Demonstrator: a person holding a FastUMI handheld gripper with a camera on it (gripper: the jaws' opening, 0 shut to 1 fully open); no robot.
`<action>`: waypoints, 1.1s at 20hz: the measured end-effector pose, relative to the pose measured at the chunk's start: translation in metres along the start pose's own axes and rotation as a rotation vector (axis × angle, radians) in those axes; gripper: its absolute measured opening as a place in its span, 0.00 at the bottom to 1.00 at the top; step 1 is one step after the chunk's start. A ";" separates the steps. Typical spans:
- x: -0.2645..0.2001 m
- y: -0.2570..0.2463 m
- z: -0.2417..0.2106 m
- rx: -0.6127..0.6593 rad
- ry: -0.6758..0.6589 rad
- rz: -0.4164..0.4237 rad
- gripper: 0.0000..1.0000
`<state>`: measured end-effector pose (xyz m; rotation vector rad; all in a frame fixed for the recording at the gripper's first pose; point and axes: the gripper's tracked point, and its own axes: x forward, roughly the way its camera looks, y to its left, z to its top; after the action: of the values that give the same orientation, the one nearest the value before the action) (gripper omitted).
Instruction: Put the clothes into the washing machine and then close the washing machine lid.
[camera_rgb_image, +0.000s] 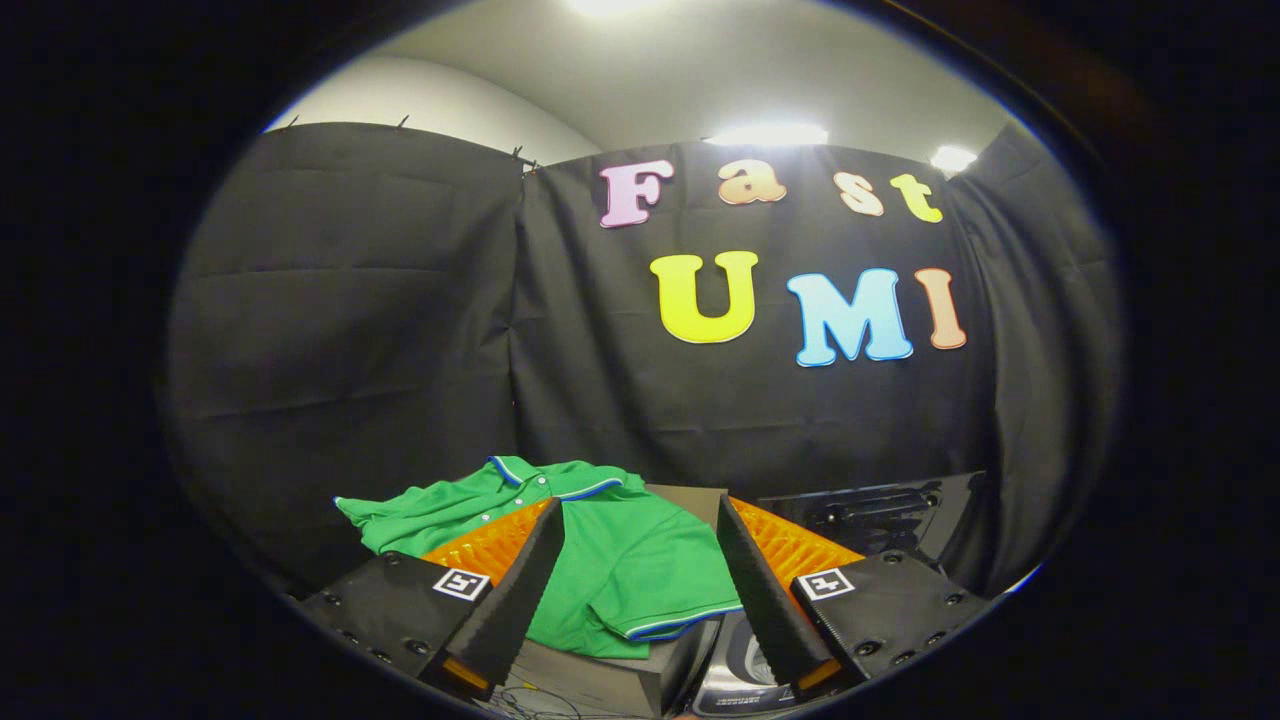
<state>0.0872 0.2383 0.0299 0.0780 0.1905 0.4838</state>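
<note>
The tongs (640, 590) stand wide apart and hold nothing; both fingers reach forward with the shirt (640, 570) showing in the gap between them.

In the gripper view, the green shirt lies spread on a grey box (610, 680) that serves as a bench. From the middle of the gap, its collar (545, 475) sits at about 11 o'clock, beyond the left fingertip, and a blue-trimmed sleeve hem (680, 620) hangs at about 5 o'clock, over the box's near edge. The cloth is rumpled, with one part stretched out past the left finger toward 10 o'clock. The washer (745, 675) shows low at 5 o'clock, just beside the box and under the right finger; its lid (870, 510) looks raised, at 2 o'clock beyond the right fingertip, though the dark panel is hard to read.

The shirt is not yet picked up, so the task looks barely begun. The risks, as I judge them: a shallow pinch takes one layer only and the cloth slips out mid-carry; a grab near the sleeve leaves the body trailing, so it snags on the box edge or drapes over the washer's rim; cloth left on the rim would then stop the lid from closing.
</note>
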 end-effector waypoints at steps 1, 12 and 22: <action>0.005 0.006 0.000 0.001 0.008 0.008 0.96; 0.060 0.070 0.004 0.002 0.107 0.093 0.96; 0.107 0.118 -0.023 0.007 0.294 0.180 0.96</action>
<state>0.1213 0.3933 0.0039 0.0302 0.4758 0.6734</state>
